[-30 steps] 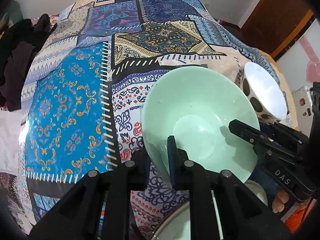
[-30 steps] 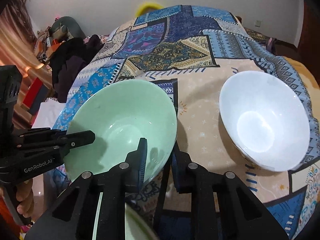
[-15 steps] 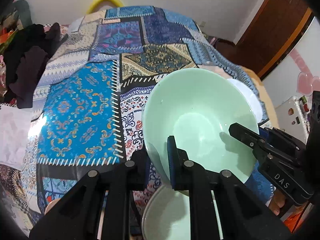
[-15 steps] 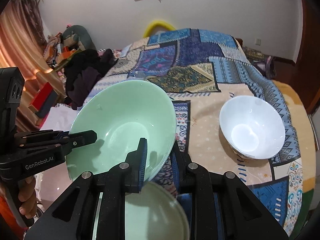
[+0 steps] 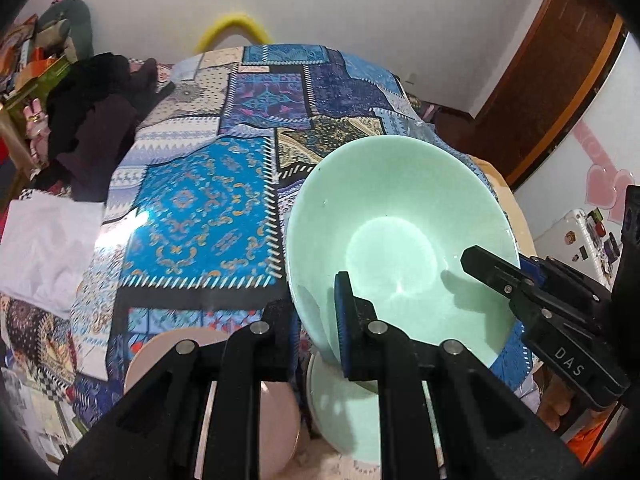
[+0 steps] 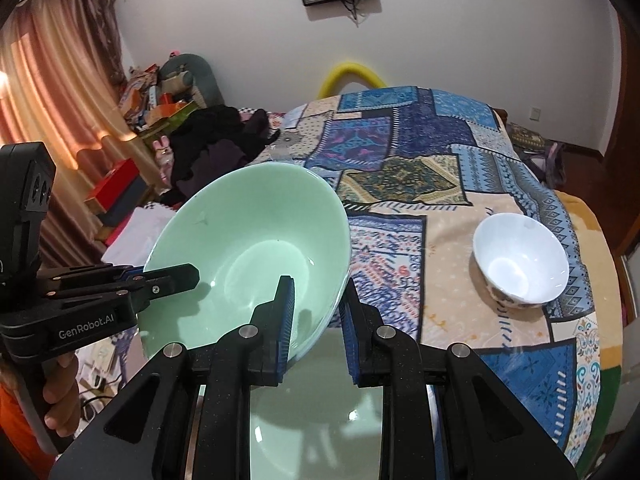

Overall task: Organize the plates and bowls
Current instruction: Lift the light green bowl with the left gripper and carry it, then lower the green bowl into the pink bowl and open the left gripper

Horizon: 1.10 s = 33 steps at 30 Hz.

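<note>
Tongs, left [image 5: 316,332]: clamped on the near-left rim of the green bowl [image 5: 400,240], one blue pad inside the wall, the other outside. Tongs, right [image 6: 316,320]: clamped likewise on the opposite rim of that bowl, one pad in, one out. Item held in the air between both pairs, tilted, mouth turned toward the cameras.

Key relation: white bowl [image 6: 520,264] sat on the desk well apart from the green bowl, off to the side of the right tongs; that hand was the nearer. Directly beneath the green bowl lay a pale green plate [image 5: 348,408], with a pink plate [image 5: 276,420] just beside it on the left tongs' side. Judged: any nesting into the white bowl would call for travel across the desk toward the right-hand side.

Materials: green bowl smooth, glossy, round, wide-flared with a flat circular floor; probably glazed ceramic or melamine, slippery under pads. White bowl smaller, deeper, glossy, a faint pattern on its outer wall. Desk [image 6: 452,248] covered in a patchwork-print cloth, blue and beige, under a shiny clear sheet.
</note>
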{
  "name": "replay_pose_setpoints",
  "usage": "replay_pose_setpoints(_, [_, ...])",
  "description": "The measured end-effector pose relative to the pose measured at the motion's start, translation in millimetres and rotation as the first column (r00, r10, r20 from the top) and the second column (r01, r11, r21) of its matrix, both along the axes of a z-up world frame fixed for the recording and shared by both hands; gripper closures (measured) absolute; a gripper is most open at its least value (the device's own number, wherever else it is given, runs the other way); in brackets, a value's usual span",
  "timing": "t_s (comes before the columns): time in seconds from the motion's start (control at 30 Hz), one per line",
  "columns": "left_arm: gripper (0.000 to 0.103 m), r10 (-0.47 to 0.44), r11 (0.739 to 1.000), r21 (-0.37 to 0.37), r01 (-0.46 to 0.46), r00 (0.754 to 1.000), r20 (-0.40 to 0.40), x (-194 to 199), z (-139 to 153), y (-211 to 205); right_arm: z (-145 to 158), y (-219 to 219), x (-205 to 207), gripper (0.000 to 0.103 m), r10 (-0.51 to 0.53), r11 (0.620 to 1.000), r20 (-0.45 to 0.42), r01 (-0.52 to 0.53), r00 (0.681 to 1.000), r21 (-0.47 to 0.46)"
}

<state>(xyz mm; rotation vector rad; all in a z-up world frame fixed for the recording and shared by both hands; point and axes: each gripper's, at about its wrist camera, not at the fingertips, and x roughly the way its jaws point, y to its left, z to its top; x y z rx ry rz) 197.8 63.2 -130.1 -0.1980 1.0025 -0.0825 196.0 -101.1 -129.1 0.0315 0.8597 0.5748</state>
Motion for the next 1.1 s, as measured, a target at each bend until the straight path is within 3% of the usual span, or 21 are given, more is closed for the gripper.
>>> replay_pose_setpoints(0.47, [0.088,0.094,0.996,0.001,-0.094,0.996,0.006,-60.5,2.5,47.6,-9.0,48.7,-33.2,0.082,0.115,0.993,-0.026,-0.115,0.993,-0.007])
replay_pose_setpoints(1.1, [0.088,0.213,0.977,-0.012,-0.215,0.973,-0.083,-102.9,-46.5,115.4,-56.8,103.9,-53.2,0.082,0.217,0.975,-0.157,-0.222,0.963,-0.015])
